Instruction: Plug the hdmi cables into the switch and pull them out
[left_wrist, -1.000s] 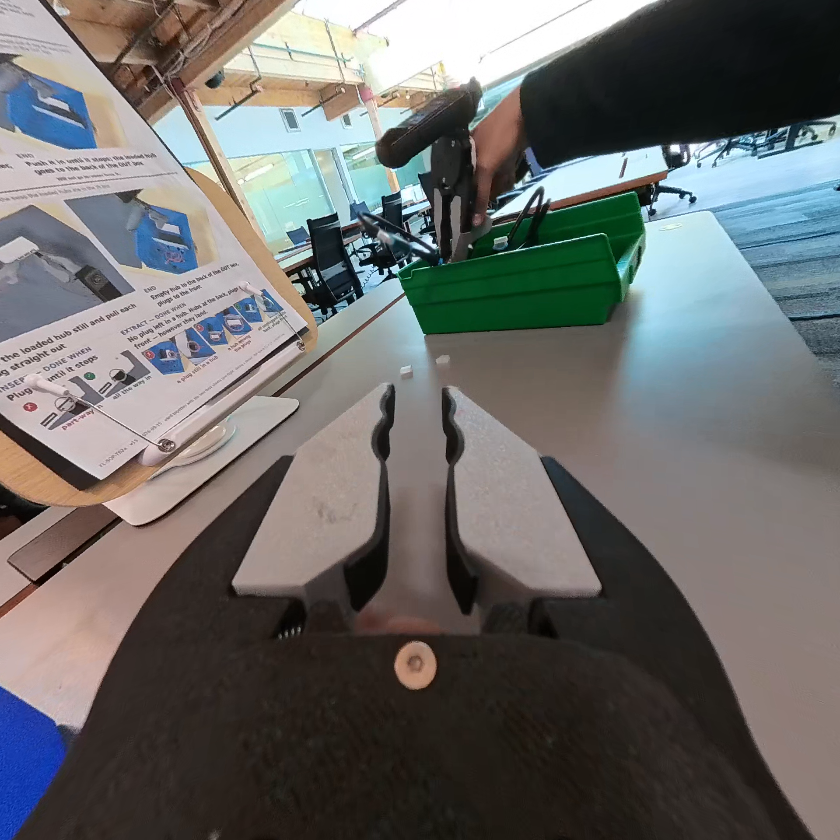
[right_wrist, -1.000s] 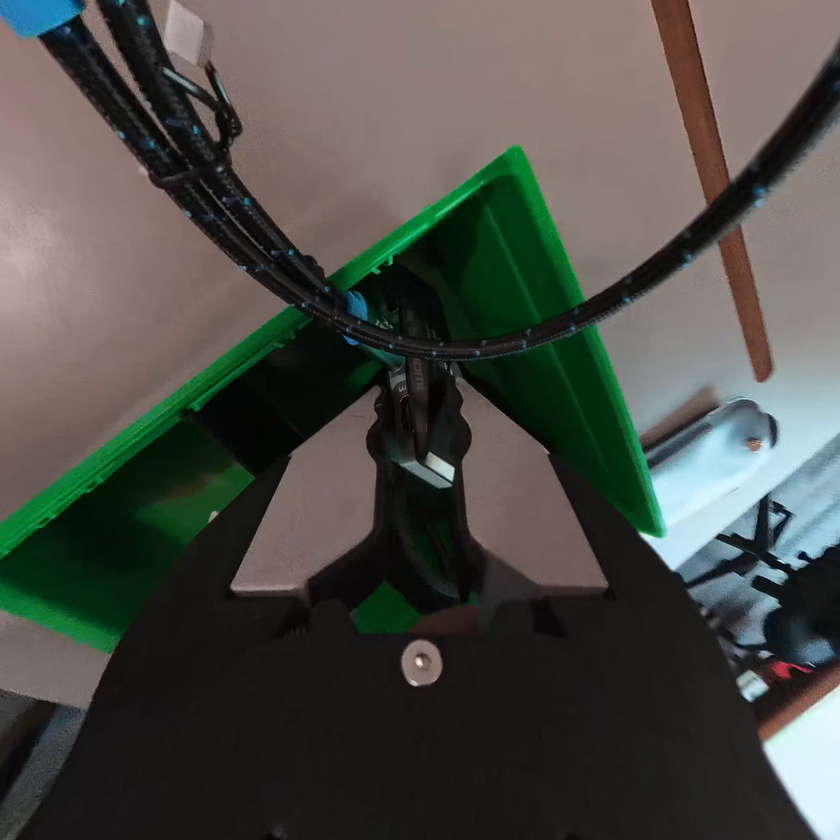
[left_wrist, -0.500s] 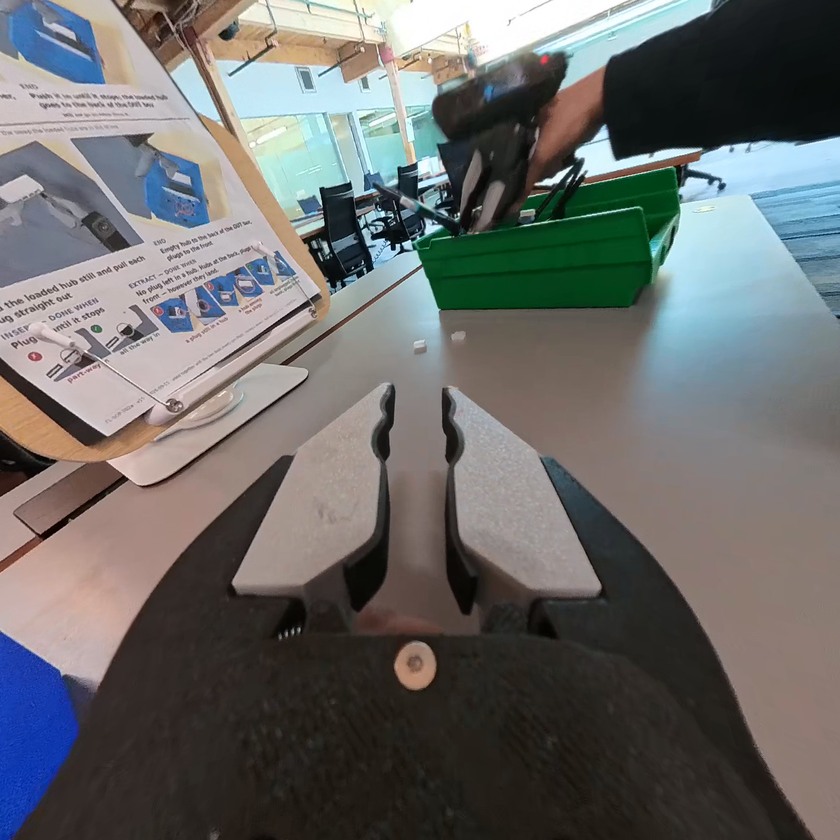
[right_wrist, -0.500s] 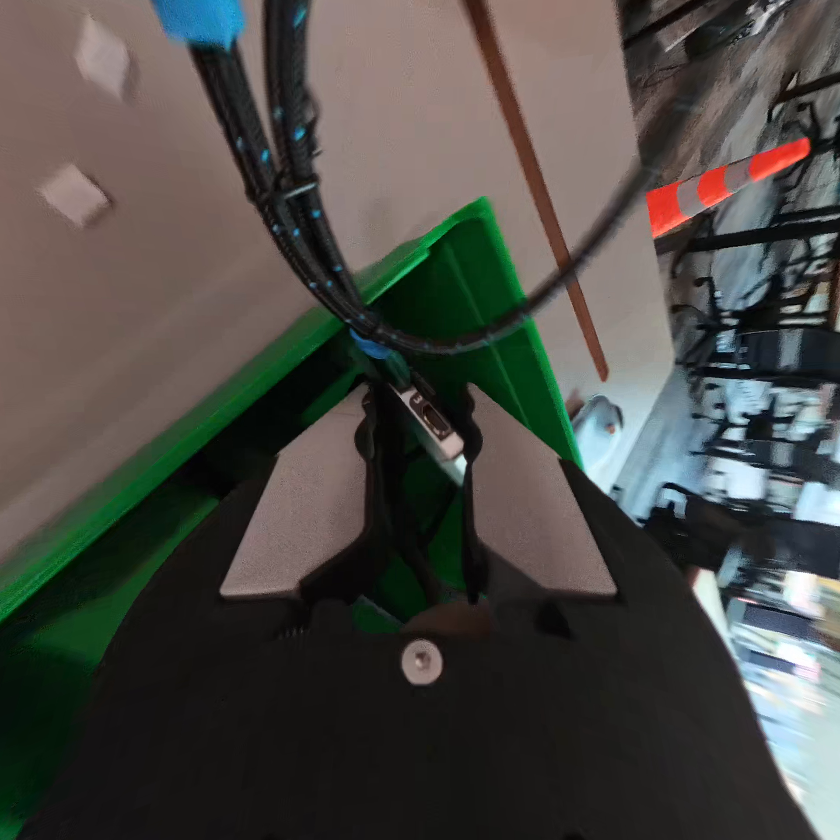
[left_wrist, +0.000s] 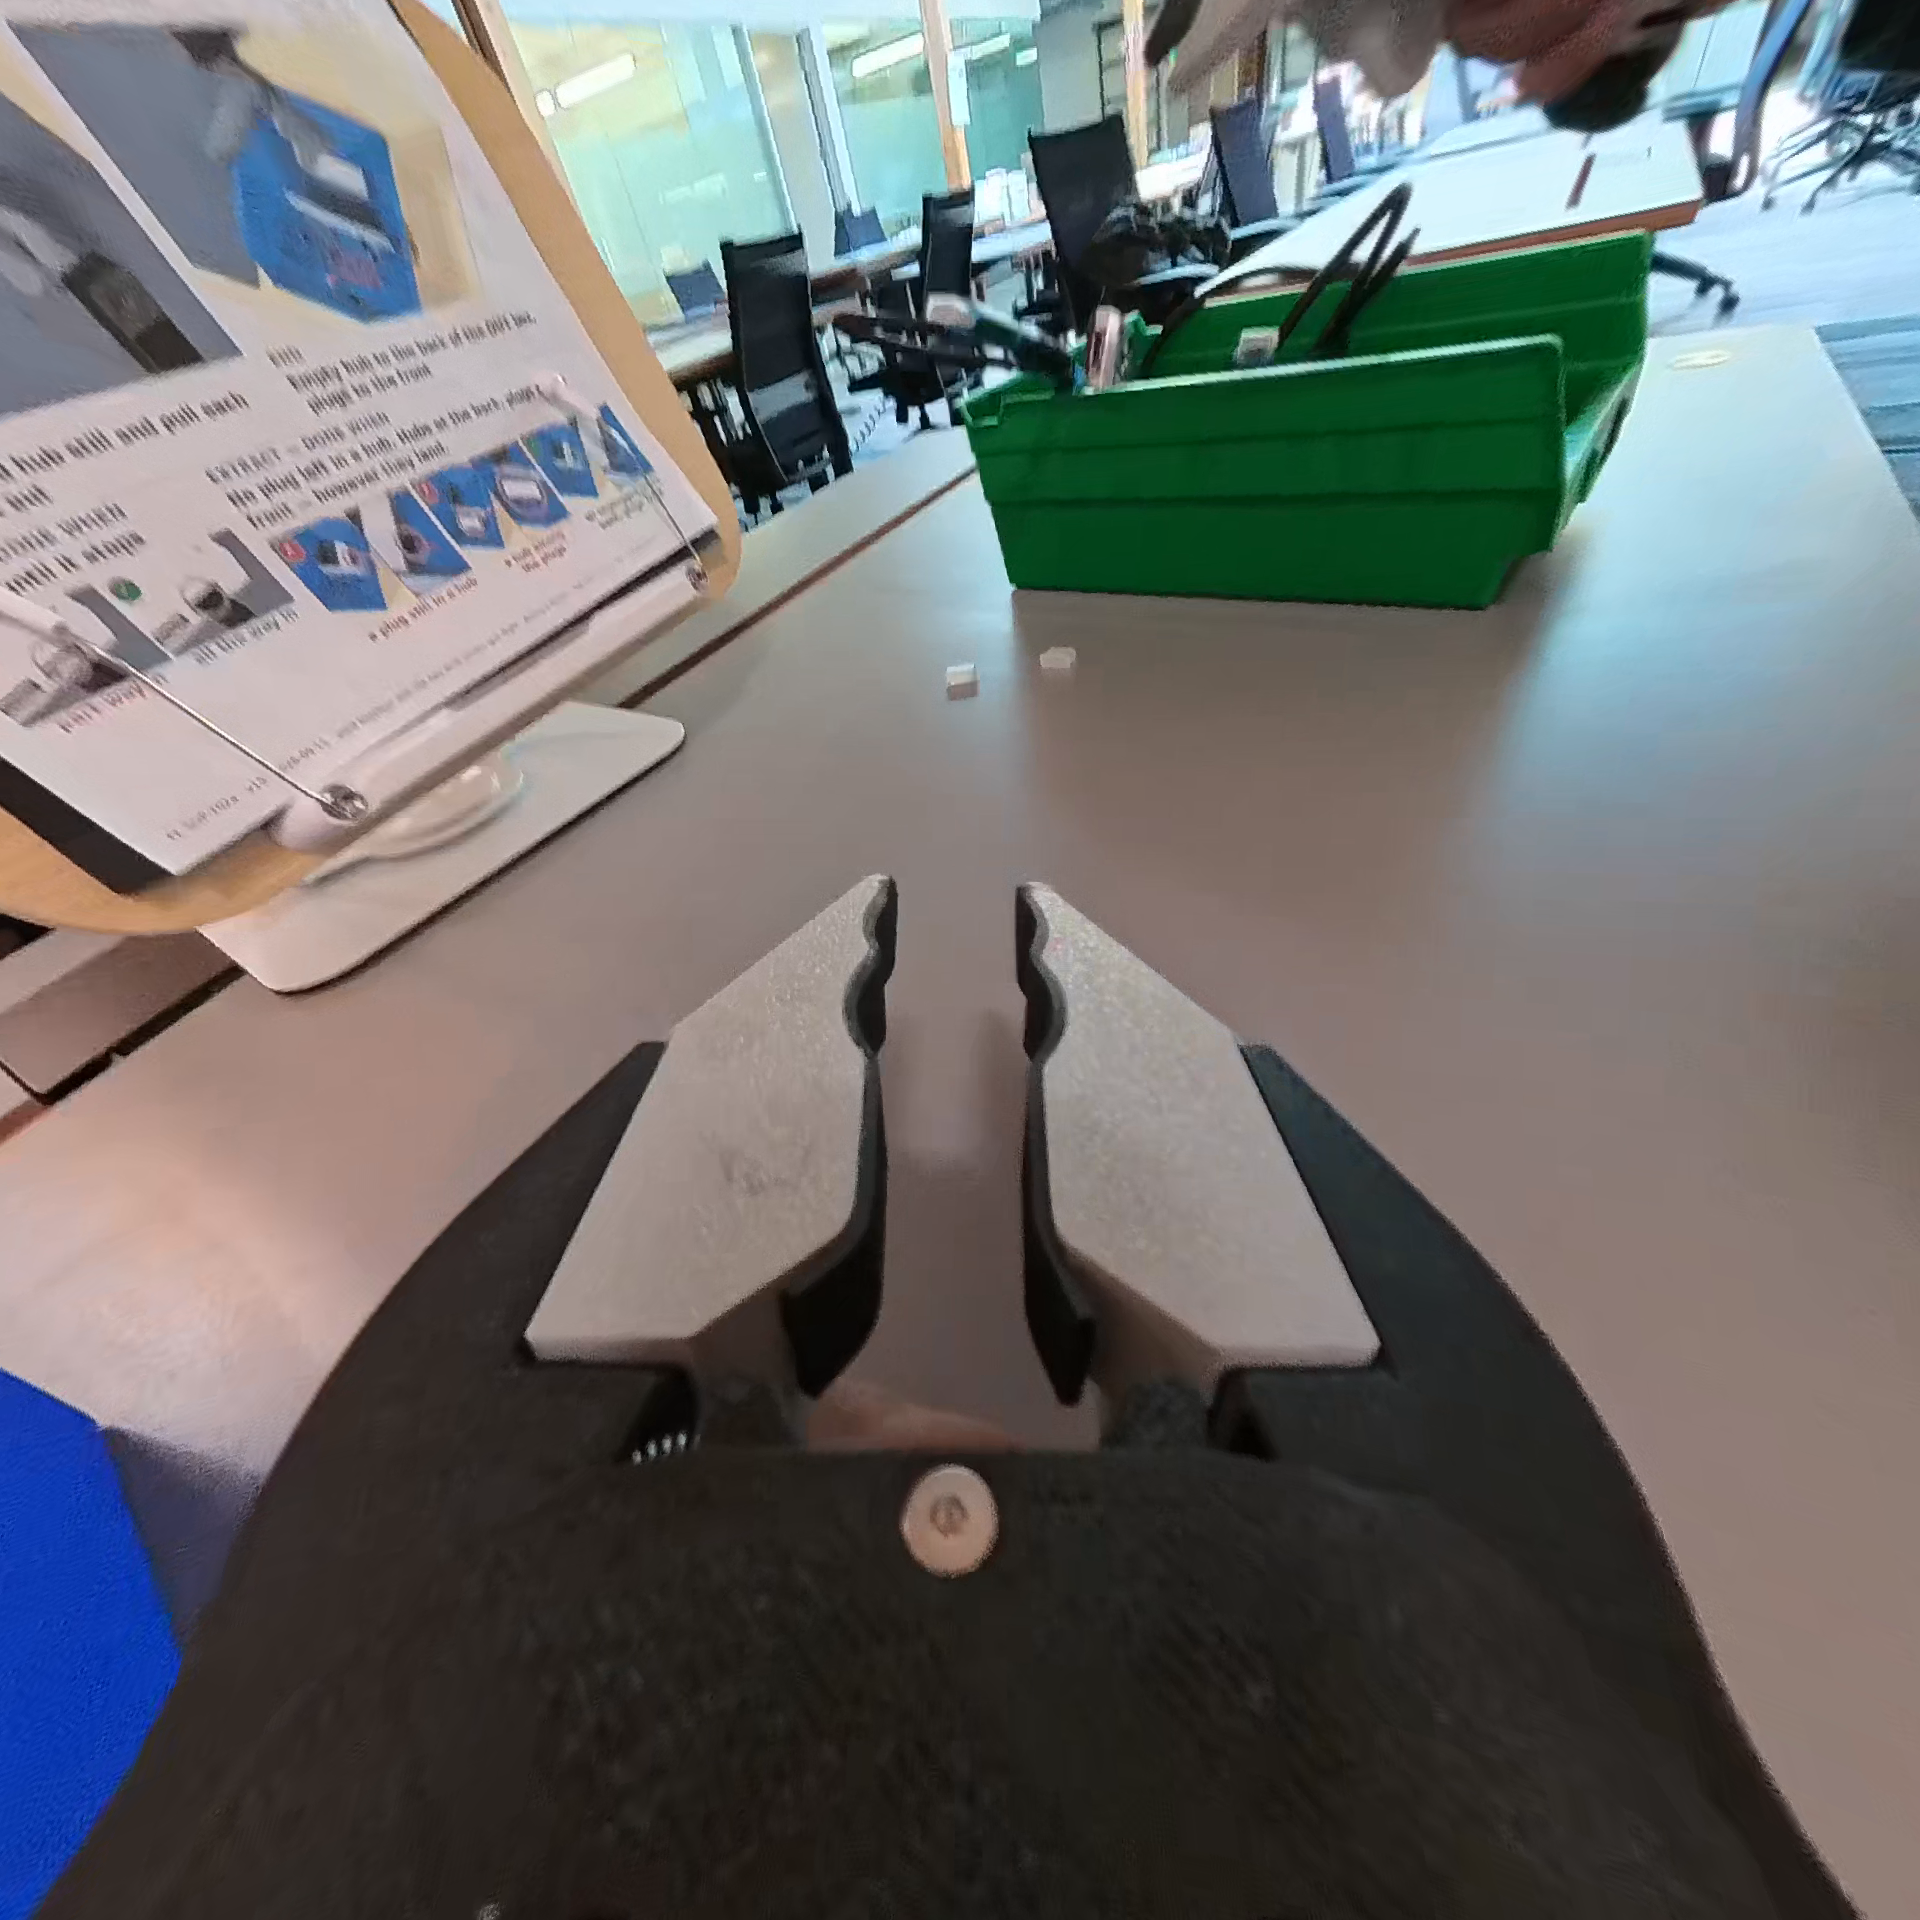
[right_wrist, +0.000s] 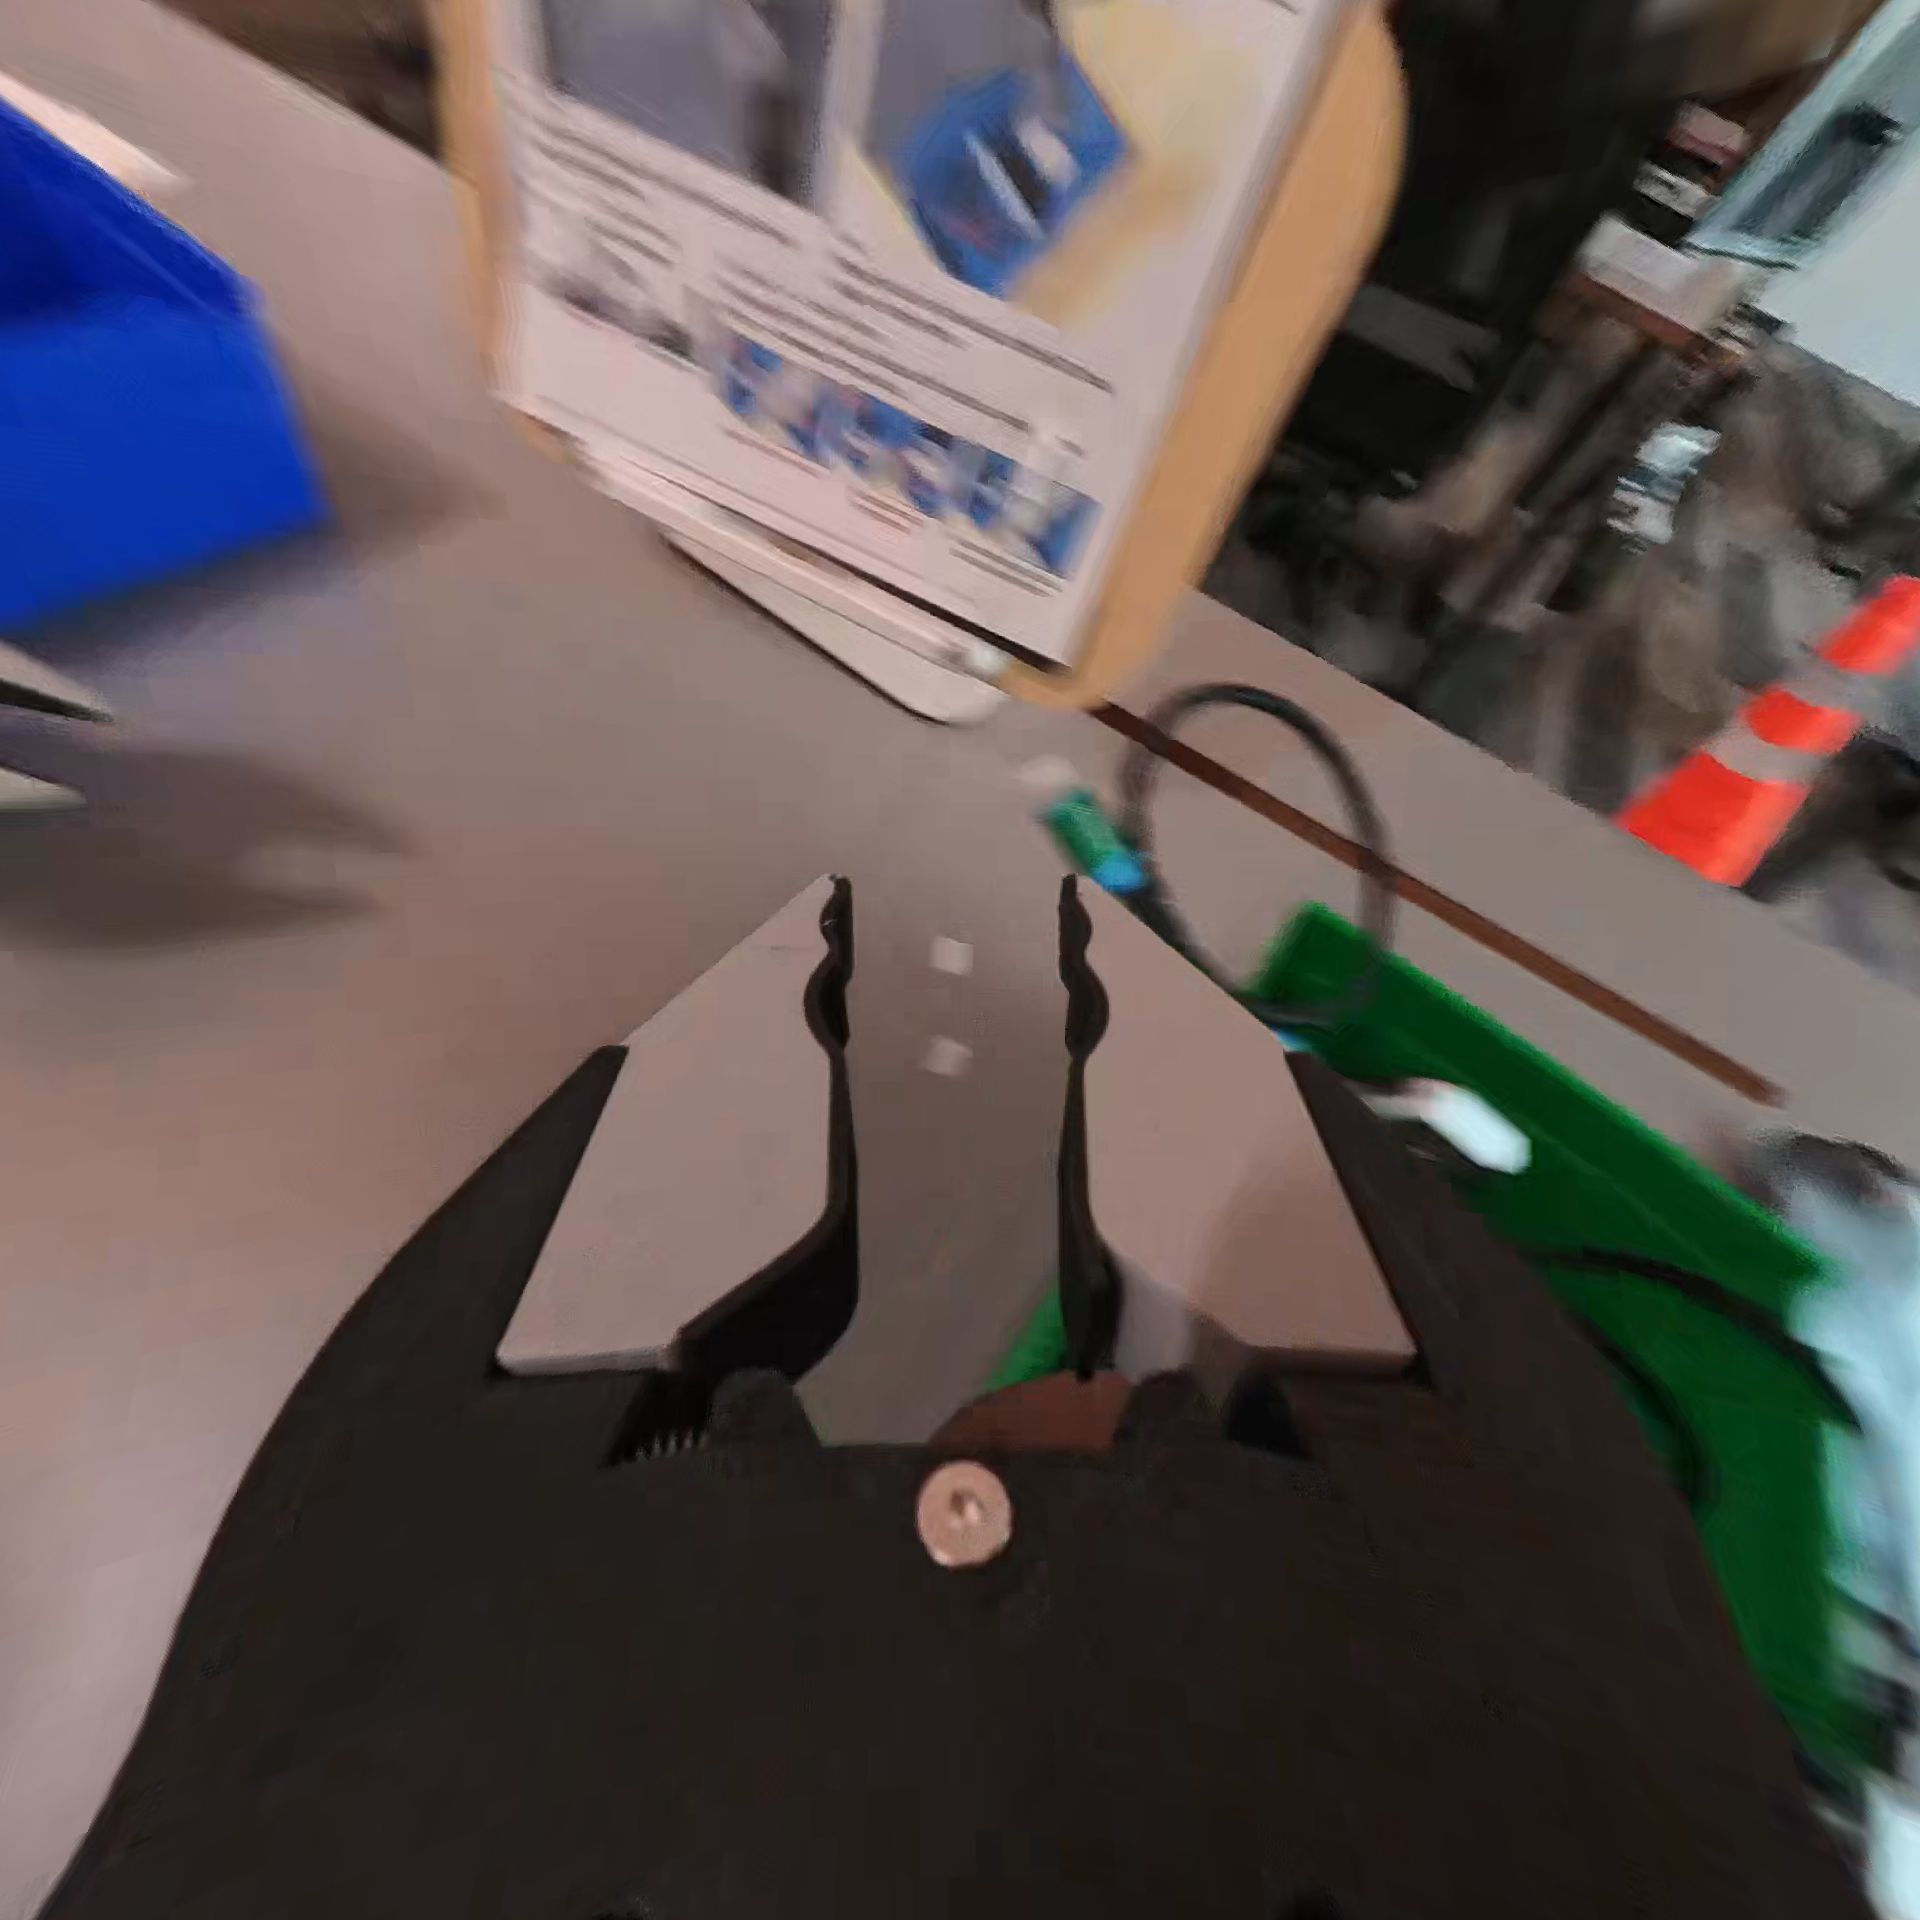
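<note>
Green bin (left_wrist: 1278, 488) at the desk's (left_wrist: 1455, 935) far end holds the cables (left_wrist: 1351, 260). Both tongs, left (left_wrist: 954, 914) and right (right_wrist: 951, 914), are spread and empty. I'd grab a plug by its body, not the cord.

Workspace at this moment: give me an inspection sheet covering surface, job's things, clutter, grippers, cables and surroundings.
Surface: grey table, mostly bare.
Job's things: green bin at the far side holding cables; no switch seen.
Clutter: two small white bits on the table; instruction sheet on a wooden stand; blue bin.
Grippers: left gripper open, empty, low over the table; right gripper open, empty, view blurred.
Cables: black cable looping out of the green bin, blue-collared plug over the table.
Surroundings: office chairs, desks, orange cone.
</note>
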